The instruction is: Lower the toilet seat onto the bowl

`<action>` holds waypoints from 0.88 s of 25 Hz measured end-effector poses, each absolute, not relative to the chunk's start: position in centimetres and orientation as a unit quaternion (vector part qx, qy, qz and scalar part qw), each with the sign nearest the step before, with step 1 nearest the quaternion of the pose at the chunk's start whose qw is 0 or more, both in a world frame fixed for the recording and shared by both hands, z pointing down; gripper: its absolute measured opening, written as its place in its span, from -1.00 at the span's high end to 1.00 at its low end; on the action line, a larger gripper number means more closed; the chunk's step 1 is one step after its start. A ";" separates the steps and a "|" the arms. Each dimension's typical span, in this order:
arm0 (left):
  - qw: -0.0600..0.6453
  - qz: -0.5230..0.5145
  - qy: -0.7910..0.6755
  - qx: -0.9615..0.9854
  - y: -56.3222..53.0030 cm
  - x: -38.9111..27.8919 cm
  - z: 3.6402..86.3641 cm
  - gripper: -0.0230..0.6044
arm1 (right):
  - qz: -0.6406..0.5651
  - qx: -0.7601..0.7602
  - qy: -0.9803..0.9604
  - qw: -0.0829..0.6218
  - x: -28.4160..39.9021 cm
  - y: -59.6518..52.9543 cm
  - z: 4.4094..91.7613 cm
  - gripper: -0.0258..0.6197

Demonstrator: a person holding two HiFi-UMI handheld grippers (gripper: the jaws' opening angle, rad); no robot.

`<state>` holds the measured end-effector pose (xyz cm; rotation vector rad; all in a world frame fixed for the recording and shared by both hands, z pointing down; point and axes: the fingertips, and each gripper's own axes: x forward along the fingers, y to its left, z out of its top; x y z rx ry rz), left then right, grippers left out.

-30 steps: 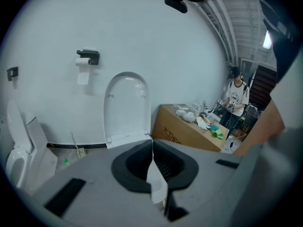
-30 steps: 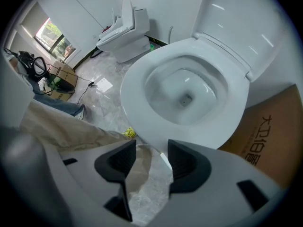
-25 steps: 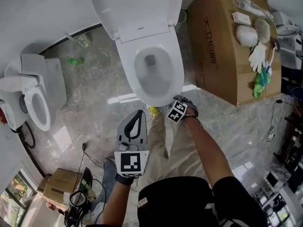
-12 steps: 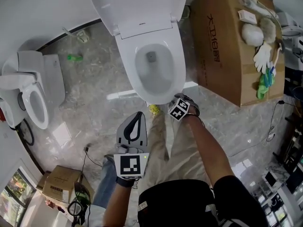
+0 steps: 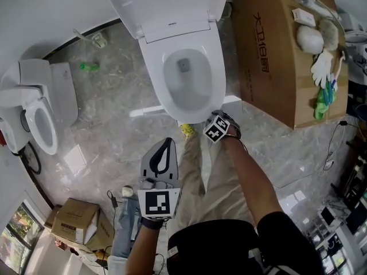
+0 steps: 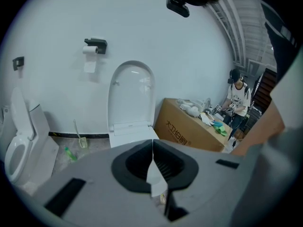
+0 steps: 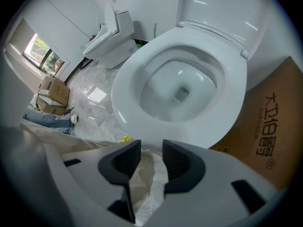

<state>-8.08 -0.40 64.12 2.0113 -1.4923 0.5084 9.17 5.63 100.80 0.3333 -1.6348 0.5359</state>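
The seat appears to be the white panel standing up against the wall at the far end of the bowl, hinged across the bowl's back. Its long axis runs up the wall, in line with the bowl's own length. I cannot tell whether that panel is seat and lid together, or whether a ring already lies on the rim. Both hands are at the opposite end, on the person's side of the bowl's front. The right gripper is the nearer of the two, just beside the front rim, but it points straight down past the rim toward the person's trousers. Its fingers have just been closing partway and now stand a little apart, with nothing gripped and only trouser cloth showing through the gap. The left gripper hangs further back beside the person's leg, well apart from the bowl. Its fingers are closed tip to tip on nothing, yet it is angled forward so the raised seat sits dead ahead in the left gripper view. As I judge it, either hand would have to travel the whole length of the bowl and rise to the panel's free top edge. The right has the shorter way, and the left is the better aimed.
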 end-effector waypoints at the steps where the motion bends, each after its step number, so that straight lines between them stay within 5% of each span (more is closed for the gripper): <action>1: 0.290 0.194 -0.558 0.753 -0.2 -8.0 64.3 0.89 | 0.237 0.151 -0.715 0.640 9.3 5.5 100.9 0.50; 22: 0.317 0.201 -0.544 0.750 2.1 -6.0 65.3 0.89 | 0.207 0.167 -0.703 0.659 9.6 5.1 101.5 0.56</action>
